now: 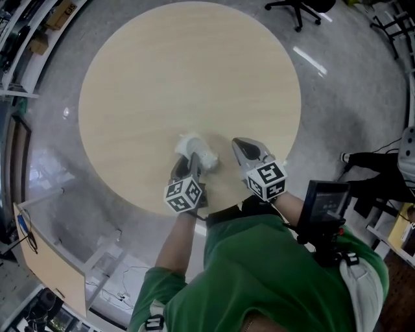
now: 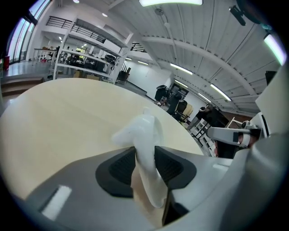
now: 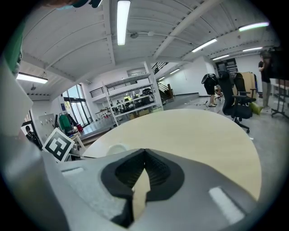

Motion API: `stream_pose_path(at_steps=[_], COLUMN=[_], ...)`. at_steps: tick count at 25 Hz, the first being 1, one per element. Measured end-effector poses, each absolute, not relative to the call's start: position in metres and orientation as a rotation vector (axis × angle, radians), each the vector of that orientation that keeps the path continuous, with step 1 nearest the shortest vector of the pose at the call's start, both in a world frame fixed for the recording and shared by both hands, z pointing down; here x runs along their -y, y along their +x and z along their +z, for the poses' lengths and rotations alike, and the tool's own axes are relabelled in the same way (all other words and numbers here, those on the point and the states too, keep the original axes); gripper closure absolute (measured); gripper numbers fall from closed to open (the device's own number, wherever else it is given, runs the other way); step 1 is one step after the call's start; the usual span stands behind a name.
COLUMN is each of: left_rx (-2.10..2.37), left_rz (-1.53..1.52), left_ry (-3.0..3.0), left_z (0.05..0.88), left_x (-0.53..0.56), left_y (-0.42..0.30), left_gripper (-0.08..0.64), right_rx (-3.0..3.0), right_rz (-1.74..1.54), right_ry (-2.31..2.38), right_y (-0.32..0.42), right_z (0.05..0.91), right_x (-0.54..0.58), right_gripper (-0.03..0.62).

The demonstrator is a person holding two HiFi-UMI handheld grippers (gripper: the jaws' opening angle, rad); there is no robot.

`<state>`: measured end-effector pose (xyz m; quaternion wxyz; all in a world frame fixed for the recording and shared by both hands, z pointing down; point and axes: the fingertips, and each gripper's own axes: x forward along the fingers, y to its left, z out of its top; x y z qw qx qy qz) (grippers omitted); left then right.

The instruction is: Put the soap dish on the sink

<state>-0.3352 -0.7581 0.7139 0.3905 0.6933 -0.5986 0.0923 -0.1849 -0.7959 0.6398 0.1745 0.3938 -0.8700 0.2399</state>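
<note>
A white soap dish (image 1: 198,150) sits low over the near part of the round pale wooden table (image 1: 188,78). My left gripper (image 1: 193,161) is shut on it. In the left gripper view the dish (image 2: 144,149) stands on edge between the two black pads (image 2: 119,168), touching both. My right gripper (image 1: 241,146) is just right of the dish, low over the table, shut with nothing in it. In the right gripper view its pads (image 3: 156,173) meet, and the dish (image 3: 116,149) shows at the left beside the left gripper's marker cube (image 3: 58,145).
The table's near edge (image 1: 214,206) runs just below both grippers. A black office chair (image 1: 301,8) stands on the grey floor beyond the table. A black device (image 1: 327,206) is at the person's right side. A wooden cabinet (image 1: 48,266) is at lower left.
</note>
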Motion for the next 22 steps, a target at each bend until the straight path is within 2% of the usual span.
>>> stream_pose_path(at_steps=[22], left_rx=[1.548], left_rz=[0.46], left_ry=[1.775], left_z=[0.75], left_x=[0.754], left_y=[-0.345], left_gripper=[0.376], right_rx=[2.464], right_rz=[0.66], right_ry=[1.115], right_y=[-0.177], right_z=[0.646], right_x=[0.793], right_gripper=[0.591])
